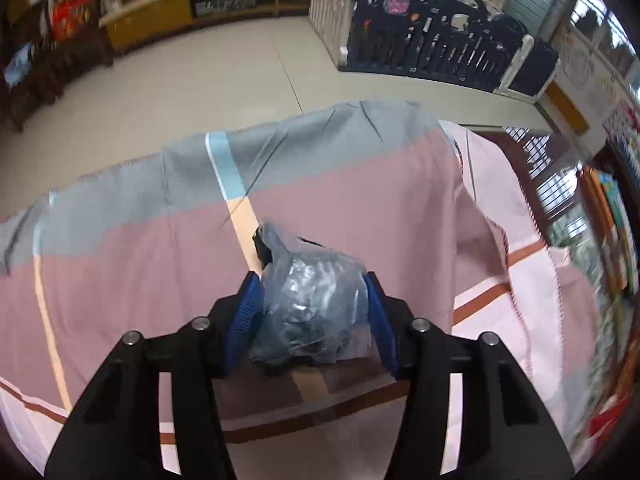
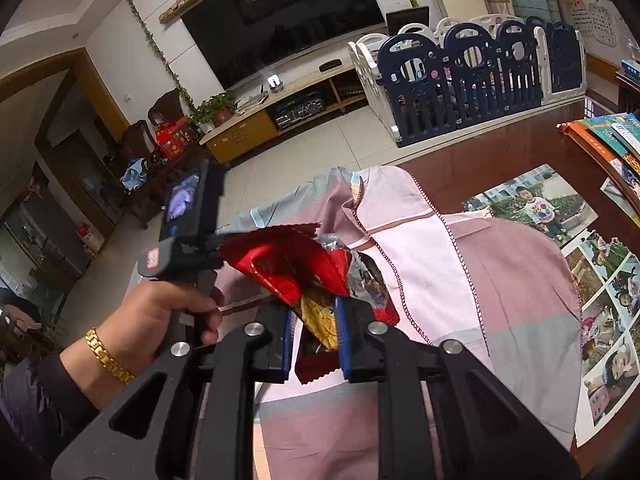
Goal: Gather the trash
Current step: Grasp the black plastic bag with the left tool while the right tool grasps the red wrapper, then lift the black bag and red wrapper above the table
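The left tool has its blue pads pressed on a crumpled clear plastic bag that sits on the pink-and-grey cloth near the table's near edge, with bare cloth open on either side and up to the far edge, where the cloth hangs over. In the right wrist view a hand with a gold bracelet grips the other handle at the left, and the right tool is pinched narrow on a red-and-gold snack wrapper lifted above the cloth. At the right, photo prints lie on bare table toward its right edge.
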### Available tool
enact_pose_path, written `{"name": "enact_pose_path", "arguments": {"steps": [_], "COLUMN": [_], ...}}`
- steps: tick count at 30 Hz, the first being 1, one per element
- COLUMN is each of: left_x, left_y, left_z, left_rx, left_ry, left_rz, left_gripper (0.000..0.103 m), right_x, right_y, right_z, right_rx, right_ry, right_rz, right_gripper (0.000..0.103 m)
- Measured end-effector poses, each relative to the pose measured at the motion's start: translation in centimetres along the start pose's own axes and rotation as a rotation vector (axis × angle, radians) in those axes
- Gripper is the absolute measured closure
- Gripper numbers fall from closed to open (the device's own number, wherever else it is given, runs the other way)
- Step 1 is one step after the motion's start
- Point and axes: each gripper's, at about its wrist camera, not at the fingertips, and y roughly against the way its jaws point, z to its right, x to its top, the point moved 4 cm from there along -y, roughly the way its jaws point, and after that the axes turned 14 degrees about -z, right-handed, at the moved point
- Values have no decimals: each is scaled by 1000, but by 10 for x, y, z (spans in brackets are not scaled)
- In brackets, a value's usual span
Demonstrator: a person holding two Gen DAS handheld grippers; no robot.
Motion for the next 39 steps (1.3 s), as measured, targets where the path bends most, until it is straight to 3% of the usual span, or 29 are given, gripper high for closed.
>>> {"name": "enact_pose_path", "arguments": {"steps": [3, 6, 10, 13, 17, 20, 23, 39], "left_x": [-28, -77, -171, -236, -311, -355, -359, -366], "left_y": [17, 71, 166, 212, 239, 233, 212, 213], "left_z": [8, 4, -12, -30, -52, -73, -80, -85], "left_rx": [29, 29, 5, -41, 6, -39, -63, -47], "left_ry": [-71, -82, -55, 2, 103, 200, 223, 221], "left_rz": [36, 139, 294, 366, 457, 448, 383, 410], "left_gripper": [62, 62, 61, 60, 59, 59, 59, 59], "right_x": [3, 1, -12, -33, -87, -127, -155, -167], "right_y": [1, 5, 18, 31, 46, 53, 56, 43], "right_z": [-4, -14, -35, -56, -82, -98, -110, -123], "right_rx": [19, 35, 50, 46, 40, 23, 12, -47], "right_ry": [-6, 22, 75, 136, 209, 261, 286, 340], "right_rz": [5, 15, 22, 28, 8, -17, -26, -1], "right_gripper": [85, 85, 85, 85, 85, 85, 85, 85]}}
